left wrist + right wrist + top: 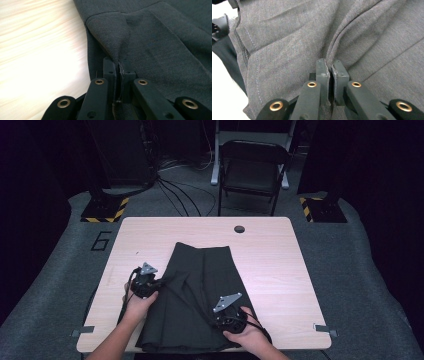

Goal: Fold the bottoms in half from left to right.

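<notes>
Item: one dark charcoal-grey woven fabric garment (200,295), pleated and seamed, lying spread on the pale wood-grain worktop (270,270), its near hem at the edge closest to me and its narrower end pointing toward the far side. My left claw (119,65) sits at the garment's left edge, jaws pressed together on a pinched fold of cloth that rises in a small peak just ahead of the pads; bare worktop lies beside it. My right claw (331,67) sits at the near right part of the garment, jaws likewise clamped on a ridge of fabric, a stitched seam running off to one side. Purpose of hold, as I judge it: two gripped points, one on each side, let me lift and fold the cloth evenly. Behind the worktop: one black folding chair (252,167).
</notes>
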The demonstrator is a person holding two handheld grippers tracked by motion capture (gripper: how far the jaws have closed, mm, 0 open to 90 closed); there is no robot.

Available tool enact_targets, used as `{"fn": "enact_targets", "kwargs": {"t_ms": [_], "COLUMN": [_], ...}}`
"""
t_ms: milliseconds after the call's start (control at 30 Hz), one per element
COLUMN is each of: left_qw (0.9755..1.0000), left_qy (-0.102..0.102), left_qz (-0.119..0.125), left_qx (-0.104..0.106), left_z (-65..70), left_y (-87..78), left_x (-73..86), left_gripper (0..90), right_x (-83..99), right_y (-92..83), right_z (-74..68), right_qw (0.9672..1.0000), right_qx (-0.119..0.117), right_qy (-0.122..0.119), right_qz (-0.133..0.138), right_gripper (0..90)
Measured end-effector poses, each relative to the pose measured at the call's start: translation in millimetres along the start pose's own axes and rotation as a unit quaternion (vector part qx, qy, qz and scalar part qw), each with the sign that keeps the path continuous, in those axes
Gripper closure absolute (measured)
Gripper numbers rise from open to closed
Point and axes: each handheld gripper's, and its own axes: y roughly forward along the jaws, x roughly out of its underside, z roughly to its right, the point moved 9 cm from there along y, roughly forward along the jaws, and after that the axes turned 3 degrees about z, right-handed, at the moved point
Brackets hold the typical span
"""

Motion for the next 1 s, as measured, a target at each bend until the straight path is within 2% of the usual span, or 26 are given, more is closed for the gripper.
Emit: {"fn": "enact_targets", "kwargs": {"t_ms": [33,100,167,233,367,433,467,500,600,633,700,833,933,1000], "left_qw": [1.0000,0.9998,0.9995,0.9990,0.9989,0.9990,0.9991,0.9990,0.9983,0.9983,0.9982,0.9988,0.9991,0.9991], "left_qy": [-0.003,-0.006,-0.019,-0.030,-0.033,-0.035,-0.027,-0.030,-0.040,-0.040,-0.039,-0.025,-0.030,-0.028], "left_qz": [-0.001,-0.007,-0.009,-0.007,-0.012,-0.007,-0.002,0.000,0.026,0.030,0.040,0.040,0.031,0.032], "left_qx": [-0.004,-0.017,-0.023,-0.032,-0.031,-0.025,-0.031,-0.032,-0.034,-0.030,-0.024,-0.011,0.000,-0.002], "left_z": [-4.7,-16.2,-28.4,-36.0,-42.8,-40.6,-40.8,-39.8,-34.9,-32.1,-24.9,-10.6,0.2,6.6], "left_y": [-3.3,-9.4,-14.4,-16.9,-19.5,-19.1,-19.3,-19.7,-18.2,-16.9,-12.8,0.6,14.9,26.4], "left_x": [2.9,9.1,15.3,19.1,22.1,18.4,15.3,12.4,-7.3,-13.4,-25.5,-42.1,-48.8,-53.6], "left_gripper": [86.2,86.2,86.2,86.2,85.8,83.1,80.8,76.7,66.1,65.0,62.4,58.6,55.7,53.8], "right_x": [-3.5,-13.4,-20.7,-24.6,-30.3,-31.6,-31.1,-30.5,-30.6,-30.9,-30.3,-28.7,-28.3,-28.6], "right_y": [3.5,11.7,18.4,23.2,31.9,34.8,35.3,35.2,33.2,32.4,31.2,30.0,29.5,29.4], "right_z": [-1.2,-6.1,-9.6,-13.2,-20.5,-21.2,-22.0,-21.5,-21.6,-23.0,-22.7,-24.4,-24.2,-24.3], "right_qw": [1.0000,0.9997,0.9993,0.9988,0.9981,0.9982,0.9983,0.9984,0.9978,0.9974,0.9977,0.9982,0.9983,0.9979], "right_qx": [0.000,-0.011,-0.014,-0.018,-0.029,-0.027,-0.027,-0.024,-0.023,-0.023,-0.023,-0.017,-0.012,-0.010], "right_qy": [0.000,0.019,0.023,0.030,0.038,0.034,0.034,0.031,0.036,0.047,0.038,0.030,0.025,0.026], "right_qz": [0.001,0.015,0.027,0.033,0.040,0.042,0.040,0.040,0.050,0.051,0.051,0.049,0.051,0.058], "right_gripper": [85.4,85.4,85.3,85.1,85.0,84.6,84.1,83.2,79.3,78.1,76.2,73.5,72.4,72.0]}}
